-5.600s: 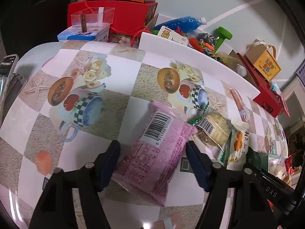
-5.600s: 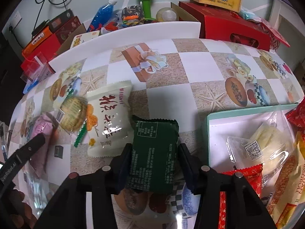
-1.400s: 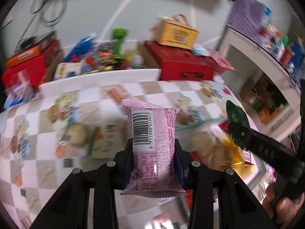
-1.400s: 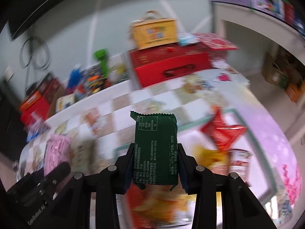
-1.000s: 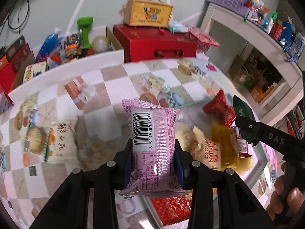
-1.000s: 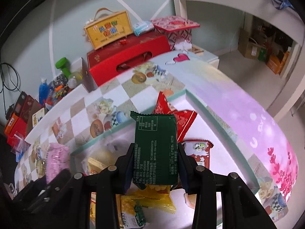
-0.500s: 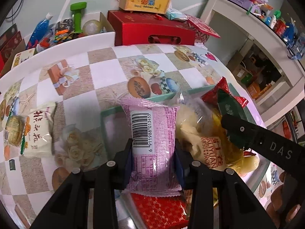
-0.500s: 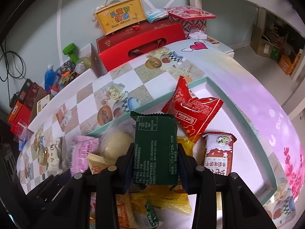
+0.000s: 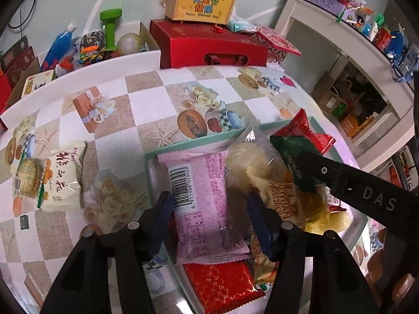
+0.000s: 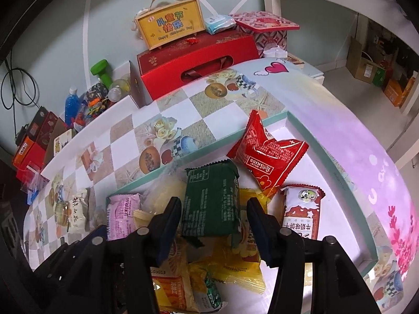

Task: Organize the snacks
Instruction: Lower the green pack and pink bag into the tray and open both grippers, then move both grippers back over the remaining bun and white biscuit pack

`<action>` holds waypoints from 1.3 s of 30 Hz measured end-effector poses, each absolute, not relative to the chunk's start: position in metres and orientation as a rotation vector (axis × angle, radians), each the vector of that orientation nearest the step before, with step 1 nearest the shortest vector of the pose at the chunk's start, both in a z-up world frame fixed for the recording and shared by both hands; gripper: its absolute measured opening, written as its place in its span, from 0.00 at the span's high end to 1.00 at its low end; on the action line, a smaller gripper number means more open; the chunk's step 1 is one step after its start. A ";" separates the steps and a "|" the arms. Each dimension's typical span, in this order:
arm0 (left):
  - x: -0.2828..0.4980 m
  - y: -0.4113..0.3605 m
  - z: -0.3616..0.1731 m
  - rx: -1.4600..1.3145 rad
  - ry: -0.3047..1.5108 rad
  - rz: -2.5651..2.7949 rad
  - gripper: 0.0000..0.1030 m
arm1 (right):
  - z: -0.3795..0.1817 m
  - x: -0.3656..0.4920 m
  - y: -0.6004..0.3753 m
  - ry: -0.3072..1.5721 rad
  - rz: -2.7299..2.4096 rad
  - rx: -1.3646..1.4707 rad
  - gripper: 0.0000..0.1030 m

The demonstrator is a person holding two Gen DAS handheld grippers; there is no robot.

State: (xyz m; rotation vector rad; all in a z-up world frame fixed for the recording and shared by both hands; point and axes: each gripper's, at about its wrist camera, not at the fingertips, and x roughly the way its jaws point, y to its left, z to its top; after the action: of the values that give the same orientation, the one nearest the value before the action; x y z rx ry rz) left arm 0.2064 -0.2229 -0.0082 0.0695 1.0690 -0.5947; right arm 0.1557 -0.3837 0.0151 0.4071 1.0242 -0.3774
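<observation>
Left claw (image 9: 209,209), jaws opening: the pink snack packet (image 9: 204,198) lies released between its fingers, clear of both pads, in the tray (image 9: 149,167) at its 9 o'clock end. Right claw (image 10: 214,219), jaws opening: the dark green packet (image 10: 212,201) lies freed between the fingers on top of the yellow packets (image 10: 235,267) at the tray's centre. A red packet (image 10: 267,154) sits at 1 o'clock of it. A cream packet (image 9: 62,180) rests on the desk (image 9: 146,104), at 9 o'clock of the tray.

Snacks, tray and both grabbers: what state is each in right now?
Pink snack: lying in tray, released.
Green snack: lying on the pile, released.
Left gripper: jaws opening.
Right gripper: jaws opening.
Tray: holding many packets.
White snack: on the table outside.
</observation>
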 end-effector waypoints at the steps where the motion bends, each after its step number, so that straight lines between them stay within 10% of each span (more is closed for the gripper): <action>1: 0.206 -0.220 -0.004 0.061 1.062 -0.596 0.41 | 0.016 0.155 -0.383 1.023 -0.378 0.406 0.45; 21: 0.231 -0.156 -0.004 0.005 1.050 -0.257 0.05 | 0.009 0.160 -0.377 1.067 -0.394 0.365 0.00; 39: 0.238 -0.124 0.007 -0.045 0.988 -0.210 0.00 | 0.027 0.160 -0.368 0.994 -0.422 0.341 0.00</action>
State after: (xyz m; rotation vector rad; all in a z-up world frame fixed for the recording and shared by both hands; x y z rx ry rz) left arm 0.2382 -0.1239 0.0068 -0.0450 0.9881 -0.2101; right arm 0.1605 -0.3680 0.0273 0.3408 0.9941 -0.4218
